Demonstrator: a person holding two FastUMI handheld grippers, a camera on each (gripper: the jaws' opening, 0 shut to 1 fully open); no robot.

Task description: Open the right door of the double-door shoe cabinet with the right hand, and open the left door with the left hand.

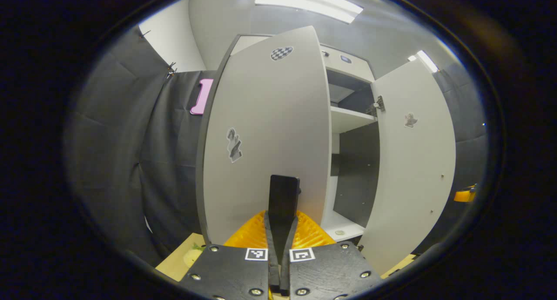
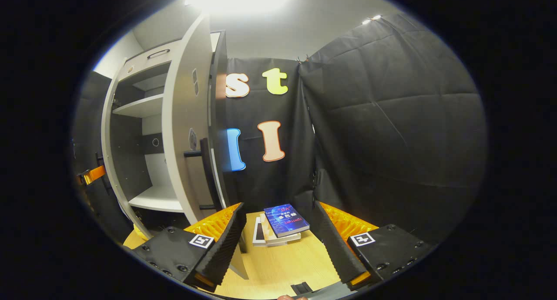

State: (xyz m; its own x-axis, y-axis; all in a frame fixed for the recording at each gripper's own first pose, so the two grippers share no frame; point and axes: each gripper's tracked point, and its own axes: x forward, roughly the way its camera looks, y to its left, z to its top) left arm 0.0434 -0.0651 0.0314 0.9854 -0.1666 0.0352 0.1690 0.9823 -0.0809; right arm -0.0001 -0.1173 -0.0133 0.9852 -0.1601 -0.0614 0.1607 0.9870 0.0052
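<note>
Table (image 2: 278, 261): pale wood, black cloth walls round the shoe cabinet (image 1: 348, 121). Your left gripper (image 1: 283, 195) pinches the left door's (image 1: 265, 134) handle; your right gripper's (image 2: 278, 234) jaws gape, books (image 2: 283, 224) beyond.

Two handheld grippers, level.
Left gripper (image 1: 283, 213) fingers pressed together, pointing forward; right gripper (image 2: 278, 243) fingers spread wide.

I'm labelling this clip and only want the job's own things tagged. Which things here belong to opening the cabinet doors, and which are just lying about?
Part of the job:
- shoe cabinet
- left door, with its handle between the shut left gripper
- right door, swung open
- right gripper, open

Just lying about:
- stack of books
- wooden floor
</note>
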